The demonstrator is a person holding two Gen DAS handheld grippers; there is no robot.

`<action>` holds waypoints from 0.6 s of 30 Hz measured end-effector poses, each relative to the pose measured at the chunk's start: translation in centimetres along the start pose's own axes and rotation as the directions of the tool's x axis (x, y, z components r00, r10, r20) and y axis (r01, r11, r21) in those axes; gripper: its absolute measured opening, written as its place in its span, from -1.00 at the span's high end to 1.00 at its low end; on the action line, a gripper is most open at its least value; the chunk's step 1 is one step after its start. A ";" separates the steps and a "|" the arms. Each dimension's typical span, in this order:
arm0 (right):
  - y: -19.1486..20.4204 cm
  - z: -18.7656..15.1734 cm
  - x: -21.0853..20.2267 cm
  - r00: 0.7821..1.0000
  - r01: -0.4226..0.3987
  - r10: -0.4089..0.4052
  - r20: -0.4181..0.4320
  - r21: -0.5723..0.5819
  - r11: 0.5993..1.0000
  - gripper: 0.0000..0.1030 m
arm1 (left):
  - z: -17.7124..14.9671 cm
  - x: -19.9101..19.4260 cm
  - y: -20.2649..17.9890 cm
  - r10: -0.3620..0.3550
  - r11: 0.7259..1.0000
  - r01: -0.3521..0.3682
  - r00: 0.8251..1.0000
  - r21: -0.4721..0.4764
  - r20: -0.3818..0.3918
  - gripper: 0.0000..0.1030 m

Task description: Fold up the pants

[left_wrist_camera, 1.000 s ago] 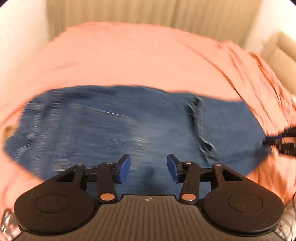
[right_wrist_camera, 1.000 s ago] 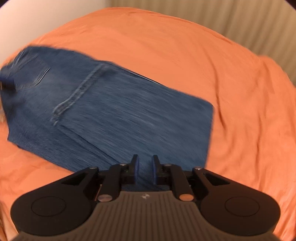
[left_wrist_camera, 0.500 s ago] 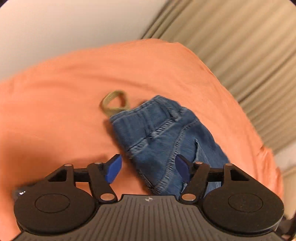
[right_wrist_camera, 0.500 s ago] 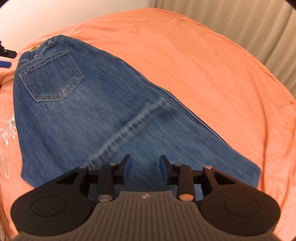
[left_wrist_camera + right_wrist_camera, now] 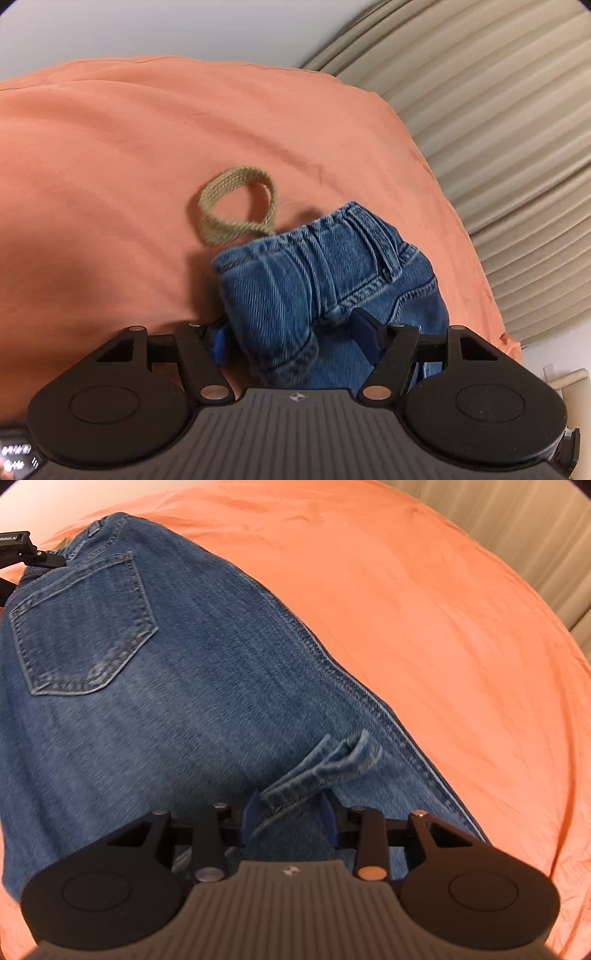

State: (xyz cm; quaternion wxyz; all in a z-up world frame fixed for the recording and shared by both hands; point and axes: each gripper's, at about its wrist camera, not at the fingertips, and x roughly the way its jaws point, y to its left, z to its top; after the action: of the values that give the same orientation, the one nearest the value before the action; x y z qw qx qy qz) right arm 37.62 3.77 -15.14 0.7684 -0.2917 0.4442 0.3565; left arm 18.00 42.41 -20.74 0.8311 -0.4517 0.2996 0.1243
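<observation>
Two claws agape | left claw (image 5: 290, 338) astride jeans (image 5: 332, 280) waistband | right claw (image 5: 290, 816) over hem

Denim pants (image 5: 184, 686), matt cloth sheet (image 5: 424, 602)

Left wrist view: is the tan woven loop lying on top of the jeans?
No. The tan woven loop lies on the orange bedsheet just beyond the jeans waistband.

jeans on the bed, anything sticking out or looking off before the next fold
Yes. A woven tan belt loops out of the waistband of the jeans onto the orange bedsheet. Lower down, a hem edge is bunched up off the denim instead of lying flat, between the right gripper's open jaws.
</observation>
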 end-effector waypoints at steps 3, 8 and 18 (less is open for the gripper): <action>-0.4 0.7 1.4 0.999 -0.024 0.025 -0.037 0.023 0.999 0.24 | 0.3 0.3 -0.1 0.008 1.000 -0.008 1.000 0.001 0.008 -0.27; -1.1 0.6 2.4 0.998 -0.052 0.055 -0.038 0.070 0.996 0.23 | 0.6 0.1 -0.6 0.011 1.000 -0.011 1.000 0.019 0.017 0.24; -0.7 -0.8 1.1 1.000 -0.027 0.026 0.013 0.113 0.993 0.25 | 1.1 -5.1 -8.4 0.010 0.968 -0.044 0.991 0.248 0.135 0.58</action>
State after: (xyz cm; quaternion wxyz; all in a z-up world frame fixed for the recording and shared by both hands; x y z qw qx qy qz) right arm 38.19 3.05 -16.39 0.7815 -0.2397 0.4630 0.3426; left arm 18.41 38.94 -11.47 0.8978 -0.3296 0.2632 0.1265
